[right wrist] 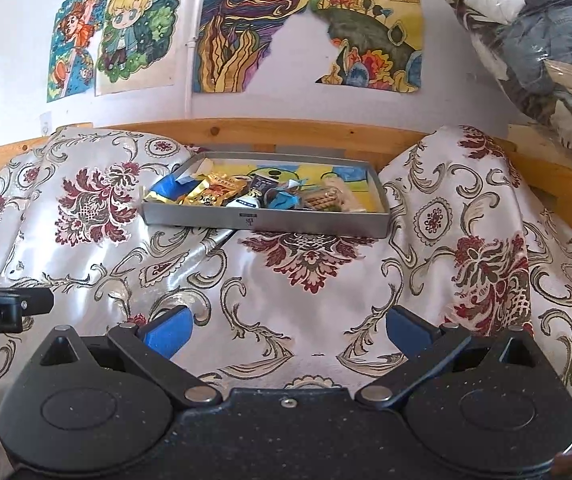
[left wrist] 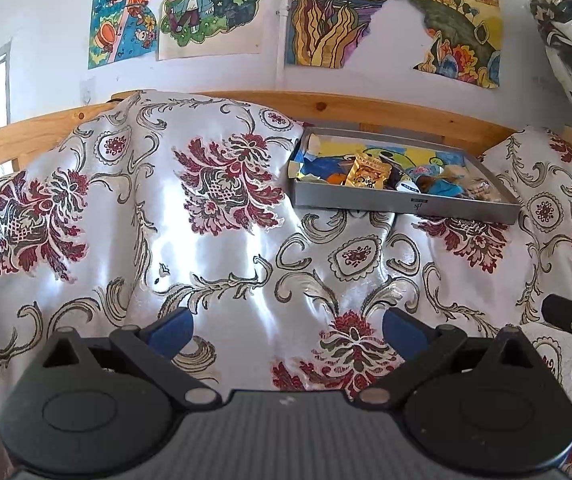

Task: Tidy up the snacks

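Ahead of the fingers (right wrist: pixel 167 334) lies bare patterned cloth (right wrist: pixel 286 280); beyond it the grey snack tray (right wrist: pixel 265 222) sits between two raised cloth-covered humps (right wrist: pixel 466 208).

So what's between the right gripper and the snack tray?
Only patterned cloth. In the right wrist view, nothing else sits between the open right gripper and the grey tray of snacks.

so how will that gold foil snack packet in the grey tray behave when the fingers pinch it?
The gold foil snack packet looks puffed and crinkled, so it will probably deform and feel light. Its glossy film may slip between the fingers. It lies propped on other wrappers in the shallow grey tray, which sits on bunched satin cloth, so pushing may shift its neighbours.
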Available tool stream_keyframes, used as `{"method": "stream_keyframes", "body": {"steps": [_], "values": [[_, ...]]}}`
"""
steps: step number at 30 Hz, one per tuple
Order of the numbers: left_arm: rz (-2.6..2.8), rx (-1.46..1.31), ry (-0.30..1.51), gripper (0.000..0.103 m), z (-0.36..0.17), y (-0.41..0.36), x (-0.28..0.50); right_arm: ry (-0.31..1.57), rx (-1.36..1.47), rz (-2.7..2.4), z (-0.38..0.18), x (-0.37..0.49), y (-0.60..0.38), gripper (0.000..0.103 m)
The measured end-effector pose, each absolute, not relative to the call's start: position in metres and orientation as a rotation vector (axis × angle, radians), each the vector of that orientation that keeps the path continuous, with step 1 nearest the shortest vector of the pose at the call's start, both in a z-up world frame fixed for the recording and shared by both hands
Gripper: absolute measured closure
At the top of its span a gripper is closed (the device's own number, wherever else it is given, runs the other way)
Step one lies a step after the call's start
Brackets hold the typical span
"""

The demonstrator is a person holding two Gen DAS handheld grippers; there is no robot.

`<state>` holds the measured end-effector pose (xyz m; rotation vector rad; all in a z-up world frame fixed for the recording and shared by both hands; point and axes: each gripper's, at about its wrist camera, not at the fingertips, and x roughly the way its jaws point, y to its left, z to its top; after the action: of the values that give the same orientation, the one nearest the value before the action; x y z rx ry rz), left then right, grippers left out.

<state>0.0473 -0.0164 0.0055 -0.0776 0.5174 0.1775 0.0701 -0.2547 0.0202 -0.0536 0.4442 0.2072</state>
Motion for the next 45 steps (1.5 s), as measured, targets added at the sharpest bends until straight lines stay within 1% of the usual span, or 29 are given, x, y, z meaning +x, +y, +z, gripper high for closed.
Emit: {"method": "stream_keyframes", "body": {"steps": [45], "values": [[0.168,-0.079,0.52,0.001,0.008,-0.0139,0.0437,0.454,-0.063,0.218,0.0165,0.0702,-0.2514,0.001]]}}
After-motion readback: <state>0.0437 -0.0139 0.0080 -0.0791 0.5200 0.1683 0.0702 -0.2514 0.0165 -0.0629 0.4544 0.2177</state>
